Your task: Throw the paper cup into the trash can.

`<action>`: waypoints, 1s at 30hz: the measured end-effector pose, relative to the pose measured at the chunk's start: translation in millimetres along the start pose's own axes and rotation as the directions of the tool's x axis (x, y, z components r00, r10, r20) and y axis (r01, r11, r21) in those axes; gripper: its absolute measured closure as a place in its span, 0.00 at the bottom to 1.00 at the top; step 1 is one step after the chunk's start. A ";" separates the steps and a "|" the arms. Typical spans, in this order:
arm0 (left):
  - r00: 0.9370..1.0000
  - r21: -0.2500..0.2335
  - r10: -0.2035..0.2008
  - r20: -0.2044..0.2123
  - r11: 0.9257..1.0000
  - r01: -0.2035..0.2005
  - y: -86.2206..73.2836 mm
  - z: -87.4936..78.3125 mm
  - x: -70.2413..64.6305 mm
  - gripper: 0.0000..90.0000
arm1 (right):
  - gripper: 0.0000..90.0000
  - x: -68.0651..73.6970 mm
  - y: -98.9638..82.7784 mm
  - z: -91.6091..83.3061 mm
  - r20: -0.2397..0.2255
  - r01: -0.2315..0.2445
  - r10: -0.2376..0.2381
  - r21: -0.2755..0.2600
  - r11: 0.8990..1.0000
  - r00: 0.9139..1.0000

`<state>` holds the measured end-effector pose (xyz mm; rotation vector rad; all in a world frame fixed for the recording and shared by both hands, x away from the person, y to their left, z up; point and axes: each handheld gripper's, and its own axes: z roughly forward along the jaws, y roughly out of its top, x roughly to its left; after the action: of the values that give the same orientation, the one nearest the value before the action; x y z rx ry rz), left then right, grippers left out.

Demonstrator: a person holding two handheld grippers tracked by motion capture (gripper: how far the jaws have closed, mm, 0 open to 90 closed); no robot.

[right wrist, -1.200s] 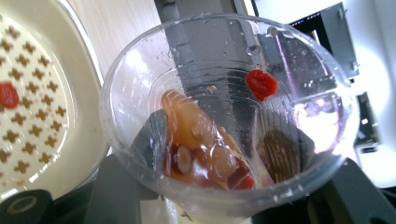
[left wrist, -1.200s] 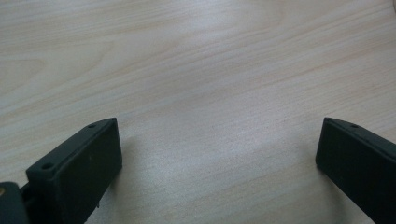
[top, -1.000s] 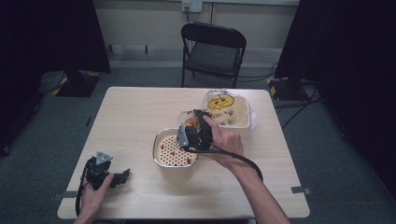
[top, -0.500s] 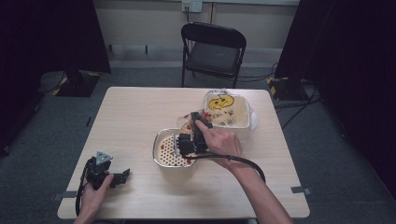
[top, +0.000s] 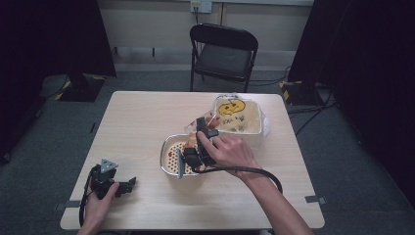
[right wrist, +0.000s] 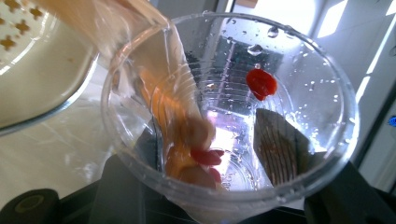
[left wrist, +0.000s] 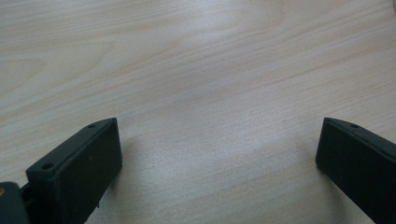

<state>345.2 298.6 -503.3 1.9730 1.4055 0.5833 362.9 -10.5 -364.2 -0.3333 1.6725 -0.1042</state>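
At the centre of the high view, the right gripper [top: 195,147] clamps a clear plastic cup [right wrist: 229,112], tipped over the perforated bowl [top: 171,155], its jaws having just closed further. Orange liquid [right wrist: 175,107] streams out. At lower left, the left gripper [top: 117,186] rests wide open on the wooden table [left wrist: 196,70].

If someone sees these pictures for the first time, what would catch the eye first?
First, the clear plastic cup held tipped in the right gripper, orange liquid and red bits running out toward the white strainer bowl at the table's middle. Next, the tub with a yellow smiley bag just behind it. The left gripper rests open near the table's front left corner.
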 end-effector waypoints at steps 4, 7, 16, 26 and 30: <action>1.000 0.001 0.000 0.000 1.000 0.000 0.0 0.0 -0.1 0.00 | 0.55 -2.8 4.9 -3.8 0.066 0.094 -0.095 0.012 0.995 0.993; 1.000 0.001 0.000 -0.001 1.000 0.000 0.0 0.0 0.0 0.00 | 0.55 0.2 6.9 -5.2 0.100 0.139 -0.141 0.032 0.990 0.985; 1.000 0.002 0.001 0.000 1.000 -0.001 0.0 -0.1 0.1 0.00 | 0.56 10.8 10.2 -7.1 0.200 0.325 -0.340 0.104 0.940 0.919; 1.000 0.000 0.000 0.000 1.000 0.000 0.0 0.0 0.0 0.00 | 0.57 14.6 8.4 -8.5 0.226 0.426 -0.442 0.119 0.897 0.868; 1.000 0.000 0.000 0.000 1.000 0.000 0.0 0.0 0.0 0.00 | 0.57 15.5 7.2 -8.4 0.225 0.446 -0.461 0.116 0.888 0.859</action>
<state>345.2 298.6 -503.3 1.9734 1.4054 0.5832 352.1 -9.1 -379.8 -0.6669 1.3138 -0.4479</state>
